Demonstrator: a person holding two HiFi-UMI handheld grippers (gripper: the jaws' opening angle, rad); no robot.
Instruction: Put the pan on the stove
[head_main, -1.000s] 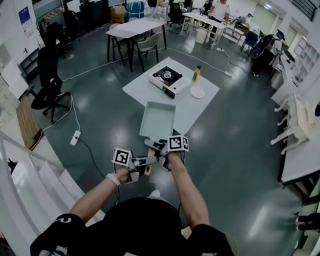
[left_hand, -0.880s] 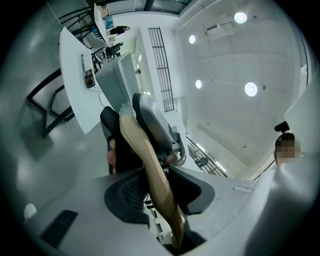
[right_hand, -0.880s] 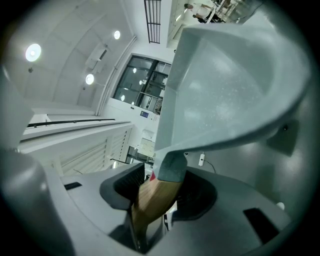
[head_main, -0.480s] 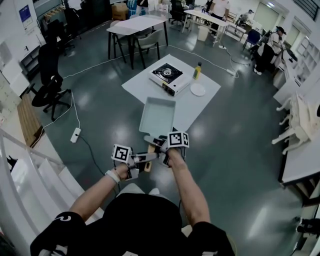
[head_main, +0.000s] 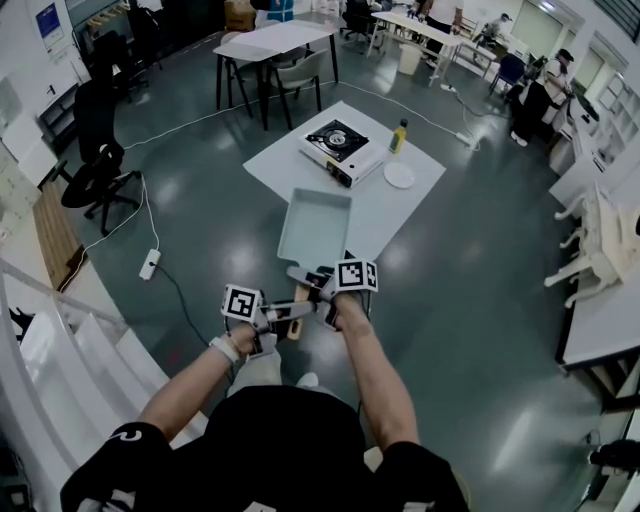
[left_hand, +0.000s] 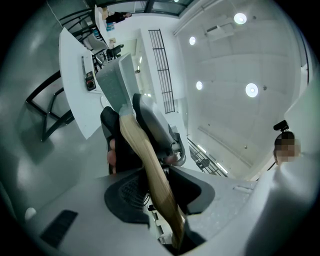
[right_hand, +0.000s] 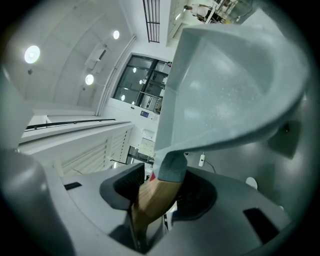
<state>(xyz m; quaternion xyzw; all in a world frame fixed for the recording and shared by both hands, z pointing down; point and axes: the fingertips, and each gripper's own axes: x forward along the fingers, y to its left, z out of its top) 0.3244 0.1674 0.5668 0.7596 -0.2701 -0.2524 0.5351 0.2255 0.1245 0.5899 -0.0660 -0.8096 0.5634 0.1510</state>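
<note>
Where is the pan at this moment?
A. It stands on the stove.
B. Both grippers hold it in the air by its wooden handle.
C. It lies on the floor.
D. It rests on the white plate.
B: the left gripper and the right gripper each have their jaws closed on the wooden handle, and the pan hangs apart from the stove.

Black short-sleeved shirt (head_main: 290, 440), white print (head_main: 128, 438) on left sleeve; white band (head_main: 222, 350) on left wrist. Units left gripper (head_main: 287, 314) and right gripper (head_main: 316, 288): grey housings, black ribbed pads (left_hand: 125, 192), cubes (head_main: 241, 302) bearing black-and-white square markers.
</note>
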